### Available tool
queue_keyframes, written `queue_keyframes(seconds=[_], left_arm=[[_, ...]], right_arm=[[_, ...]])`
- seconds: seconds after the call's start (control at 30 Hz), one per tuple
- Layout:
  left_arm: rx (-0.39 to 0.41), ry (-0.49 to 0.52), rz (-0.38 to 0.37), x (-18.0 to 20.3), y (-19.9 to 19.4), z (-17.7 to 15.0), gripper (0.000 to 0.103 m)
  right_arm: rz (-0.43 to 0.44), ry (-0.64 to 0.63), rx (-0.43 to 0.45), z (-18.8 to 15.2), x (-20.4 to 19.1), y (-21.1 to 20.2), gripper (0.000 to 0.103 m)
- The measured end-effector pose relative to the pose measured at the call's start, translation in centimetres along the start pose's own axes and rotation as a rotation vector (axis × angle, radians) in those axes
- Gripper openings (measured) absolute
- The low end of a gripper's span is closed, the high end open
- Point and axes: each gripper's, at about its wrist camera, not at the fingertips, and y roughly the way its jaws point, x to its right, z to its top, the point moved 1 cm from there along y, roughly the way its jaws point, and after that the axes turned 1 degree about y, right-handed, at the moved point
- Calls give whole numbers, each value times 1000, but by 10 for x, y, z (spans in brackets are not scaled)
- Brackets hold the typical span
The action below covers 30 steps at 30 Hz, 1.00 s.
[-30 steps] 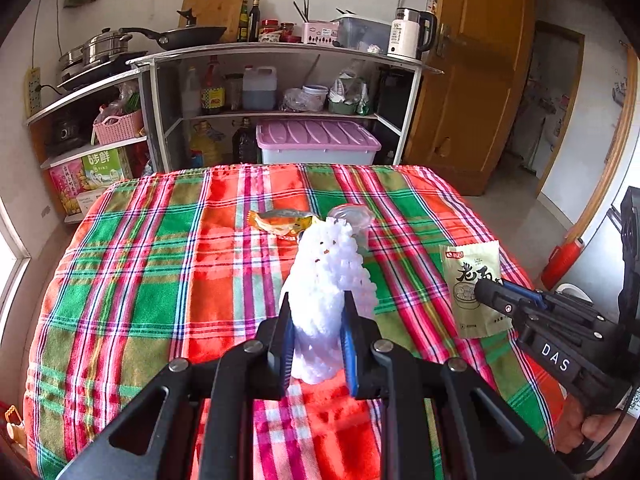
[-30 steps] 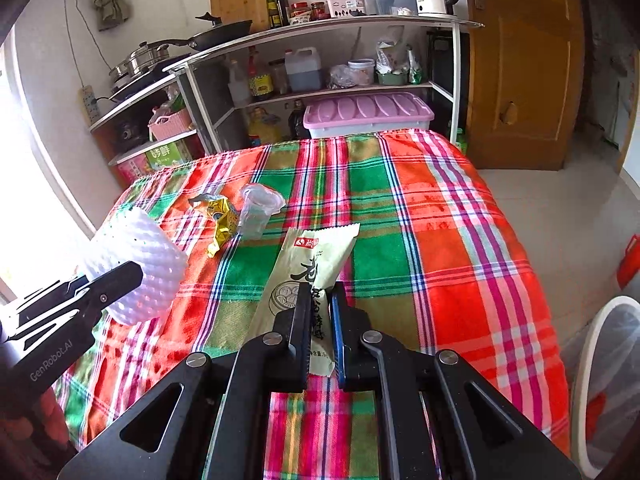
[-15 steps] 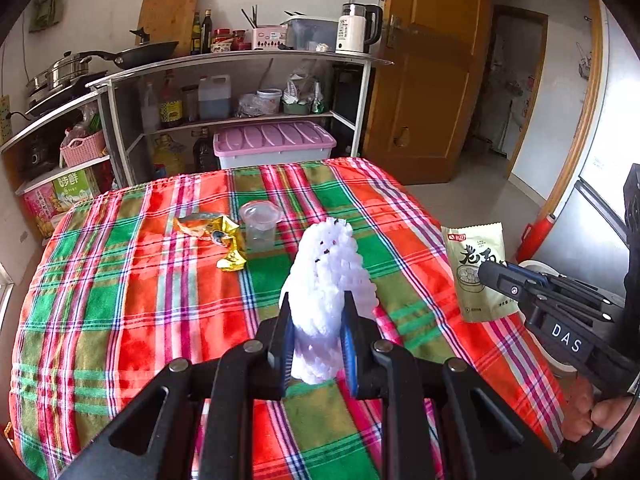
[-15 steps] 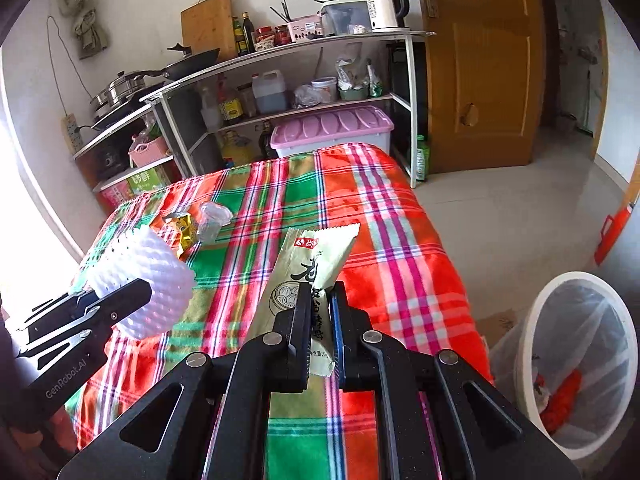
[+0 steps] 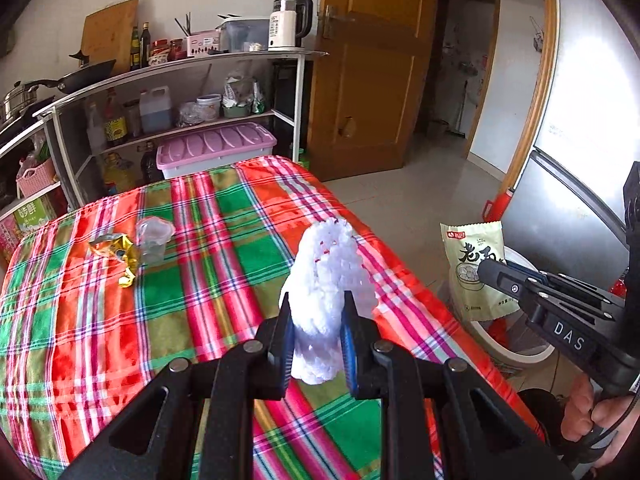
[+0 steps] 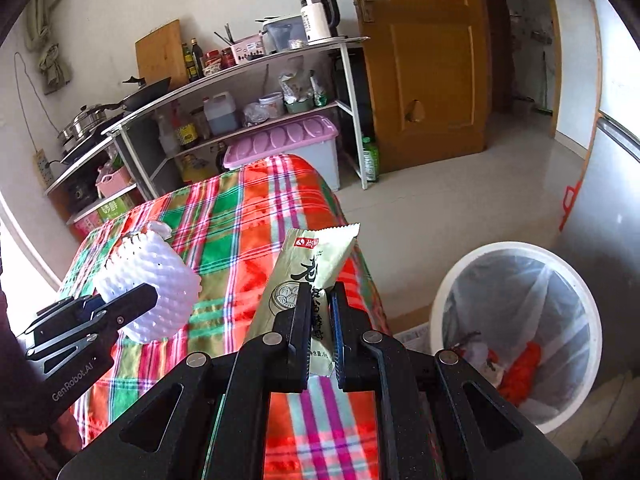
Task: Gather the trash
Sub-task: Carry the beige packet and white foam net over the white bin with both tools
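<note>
My left gripper point(image 5: 316, 322) is shut on a white foam fruit net point(image 5: 326, 276), held above the plaid table's right part; it also shows in the right wrist view point(image 6: 148, 292). My right gripper point(image 6: 320, 308) is shut on a pale green food packet point(image 6: 310, 276), held past the table's right edge; the packet also shows in the left wrist view point(image 5: 476, 268). A white trash bin point(image 6: 516, 332) with a clear liner stands on the floor to the right. A gold wrapper point(image 5: 116, 252) and a clear plastic cup point(image 5: 154, 238) lie on the table.
The table has a red and green plaid cloth point(image 5: 120, 320). Shelves point(image 5: 180, 92) with bottles, pans and a kettle stand behind it, with a purple-lidded box point(image 5: 216, 148) below. A wooden door point(image 5: 368, 80) and a grey fridge point(image 5: 592, 120) are to the right.
Both grippers have swung right with their loads. The trash bin has come closer and larger in the right wrist view. The packet is now beyond the table edge.
</note>
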Motion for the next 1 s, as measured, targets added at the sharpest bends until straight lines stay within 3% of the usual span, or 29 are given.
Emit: queue_keyframes(seconds=[0.7, 1.0], left_arm=[[-67, 183, -225, 156, 50, 17, 21], [-126, 226, -259, 198, 77, 9, 21]], right_arm=[[-238, 170, 23, -15, 146, -52, 9], [-284, 209, -27, -31, 181, -47, 9]])
